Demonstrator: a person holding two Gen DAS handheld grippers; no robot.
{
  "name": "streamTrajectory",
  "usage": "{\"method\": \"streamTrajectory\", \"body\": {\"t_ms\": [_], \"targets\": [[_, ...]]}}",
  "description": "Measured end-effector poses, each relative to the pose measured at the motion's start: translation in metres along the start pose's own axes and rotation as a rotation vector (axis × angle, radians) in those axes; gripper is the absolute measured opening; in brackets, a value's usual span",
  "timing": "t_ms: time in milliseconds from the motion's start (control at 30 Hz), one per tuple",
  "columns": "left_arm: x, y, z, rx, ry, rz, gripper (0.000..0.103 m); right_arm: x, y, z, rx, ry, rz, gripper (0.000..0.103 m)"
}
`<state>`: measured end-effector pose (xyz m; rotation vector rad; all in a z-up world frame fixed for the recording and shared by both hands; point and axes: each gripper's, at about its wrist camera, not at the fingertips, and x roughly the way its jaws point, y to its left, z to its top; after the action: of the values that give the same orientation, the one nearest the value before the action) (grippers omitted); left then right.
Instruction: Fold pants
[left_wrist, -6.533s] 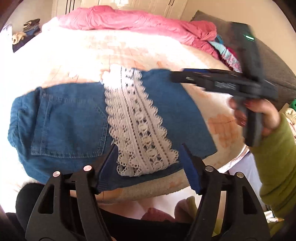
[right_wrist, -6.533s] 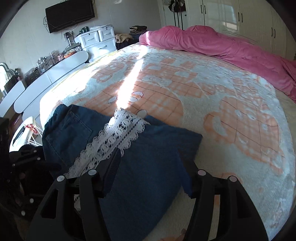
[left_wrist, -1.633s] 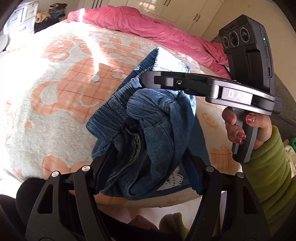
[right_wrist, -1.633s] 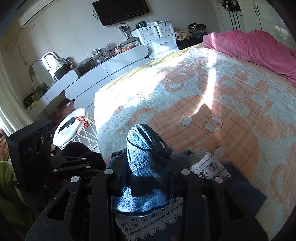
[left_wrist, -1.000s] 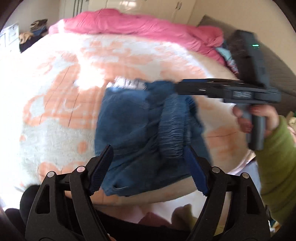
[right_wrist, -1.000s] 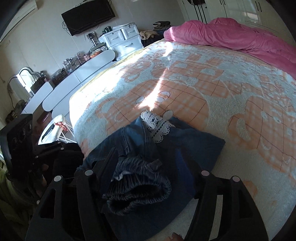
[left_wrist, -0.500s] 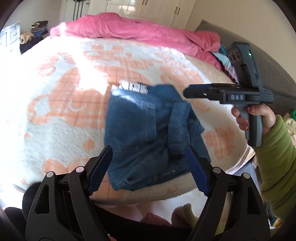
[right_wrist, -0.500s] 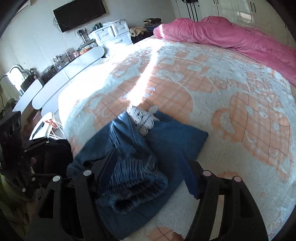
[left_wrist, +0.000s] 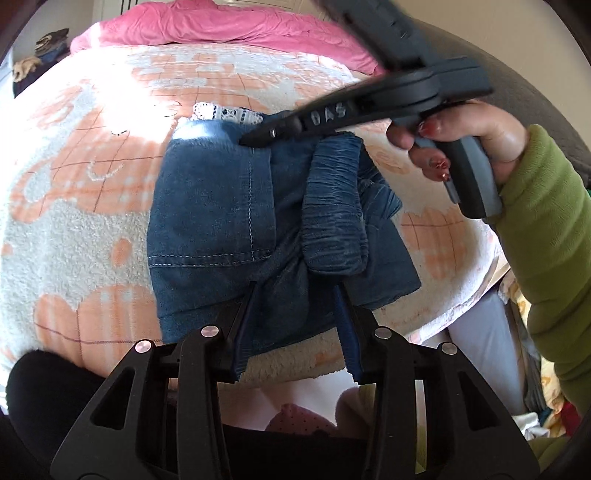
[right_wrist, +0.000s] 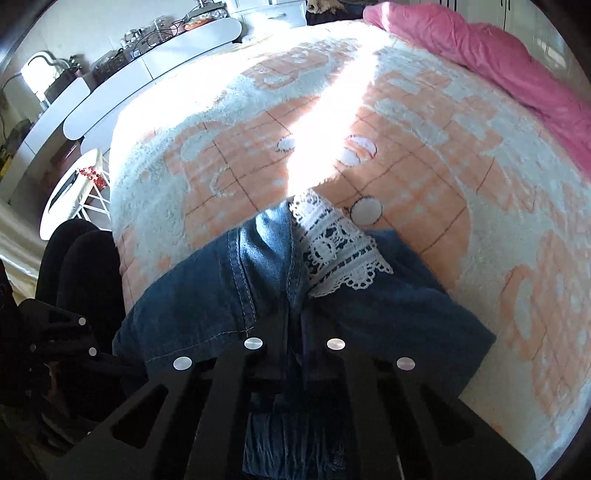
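The right claw (right_wrist: 295, 332) tips seem buried in the pants (right_wrist: 229, 295), its grip unclear.

One pair of denim pants (left_wrist: 236, 225) lies on the bed; it carries one strip of white lace (right_wrist: 332, 247) and one visible stitched pocket (left_wrist: 214, 199); two grippers are present, the left gripper (left_wrist: 295, 328) and the right gripper (right_wrist: 295, 332); one pink duvet (left_wrist: 229, 26); one patterned blanket (right_wrist: 424, 122); one white stool (right_wrist: 70, 192).

Blue denim pants (left_wrist: 214, 206); white lace (right_wrist: 332, 243)
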<state>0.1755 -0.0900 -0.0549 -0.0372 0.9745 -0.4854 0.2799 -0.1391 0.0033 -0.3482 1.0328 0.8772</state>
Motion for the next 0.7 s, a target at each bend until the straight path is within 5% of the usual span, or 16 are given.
{"method": "streamTrajectory", "body": {"t_ms": [133,300,367,700], "targets": [[-0.003,0.002,-0.004,-0.003,-0.012,0.001,0.032,-0.010,0.004,0.024,-0.029,-0.061,-0.038,0.003],[-0.002,0.003,-0.002,-0.013,-0.015,0.005,0.032,0.039,0.001,0.028,-0.050,0.051,-0.116,0.003],[-0.001,0.002,-0.002,-0.009,-0.016,0.007,0.032,0.040,-0.001,0.026,-0.027,0.030,-0.110,0.003],[-0.023,0.004,-0.006,-0.027,-0.046,-0.018,0.039,-0.049,-0.012,-0.003,0.119,-0.195,-0.114,0.032]]}}
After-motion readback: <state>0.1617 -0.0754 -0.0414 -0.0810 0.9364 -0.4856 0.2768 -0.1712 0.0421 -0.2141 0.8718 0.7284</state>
